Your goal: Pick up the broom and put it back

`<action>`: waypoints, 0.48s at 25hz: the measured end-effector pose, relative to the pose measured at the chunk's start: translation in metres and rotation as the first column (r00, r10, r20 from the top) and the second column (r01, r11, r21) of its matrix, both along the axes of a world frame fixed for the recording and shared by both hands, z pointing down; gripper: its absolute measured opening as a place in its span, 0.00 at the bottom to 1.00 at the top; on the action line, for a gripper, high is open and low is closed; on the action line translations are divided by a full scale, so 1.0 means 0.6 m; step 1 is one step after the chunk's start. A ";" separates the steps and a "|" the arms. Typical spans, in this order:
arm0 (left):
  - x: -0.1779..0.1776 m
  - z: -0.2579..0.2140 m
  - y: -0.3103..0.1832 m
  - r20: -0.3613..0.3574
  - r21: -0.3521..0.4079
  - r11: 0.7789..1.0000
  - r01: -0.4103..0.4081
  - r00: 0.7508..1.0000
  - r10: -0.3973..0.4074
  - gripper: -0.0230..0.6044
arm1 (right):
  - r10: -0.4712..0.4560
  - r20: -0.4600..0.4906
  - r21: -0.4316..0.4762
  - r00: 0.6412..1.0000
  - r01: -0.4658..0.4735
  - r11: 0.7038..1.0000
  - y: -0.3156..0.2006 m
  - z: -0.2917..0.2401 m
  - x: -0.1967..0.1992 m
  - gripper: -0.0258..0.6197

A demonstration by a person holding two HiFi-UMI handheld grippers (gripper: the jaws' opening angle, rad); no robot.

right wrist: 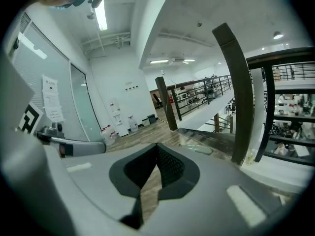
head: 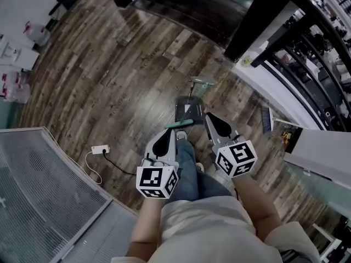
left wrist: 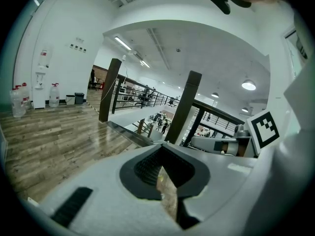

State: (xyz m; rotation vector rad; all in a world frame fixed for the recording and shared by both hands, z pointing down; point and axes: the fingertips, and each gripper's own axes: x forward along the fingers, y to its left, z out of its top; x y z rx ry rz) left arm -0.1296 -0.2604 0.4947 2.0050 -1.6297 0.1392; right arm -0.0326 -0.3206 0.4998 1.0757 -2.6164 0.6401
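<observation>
In the head view a broom (head: 267,119), with dark bluish bristles and a pale stick running right, lies by the white ledge (head: 274,95) at the right. A dark dustpan (head: 186,109) with a teal bar (head: 180,124) at its near edge stands on the wood floor just ahead of the grippers. My left gripper (head: 170,135) and right gripper (head: 211,118) are held side by side above the person's legs, both shut with nothing between the jaws. The left gripper view (left wrist: 165,181) and the right gripper view (right wrist: 150,178) show only a thin slit between the pads.
A white power strip (head: 100,148) with its cable lies on the floor at the left. A grey mesh panel (head: 44,190) fills the lower left. Water jugs (head: 38,34) stand far left. A dark pillar (head: 258,21) and black railing (head: 312,53) border the right.
</observation>
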 end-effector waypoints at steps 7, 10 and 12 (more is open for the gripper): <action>-0.006 0.047 -0.051 -0.001 -0.040 0.999 -0.023 1.000 0.023 0.04 | 0.018 -0.022 -0.029 1.000 -0.018 0.999 -0.046 0.050 -0.005 0.05; -0.011 0.064 -0.069 -0.002 -0.053 0.998 -0.029 1.000 0.029 0.04 | 0.024 -0.030 -0.040 0.999 -0.025 0.999 -0.066 0.073 -0.010 0.06; -0.012 0.077 -0.077 -0.001 -0.065 0.997 -0.031 1.000 0.031 0.04 | 0.028 -0.034 -0.053 0.999 -0.030 0.998 -0.077 0.091 -0.011 0.09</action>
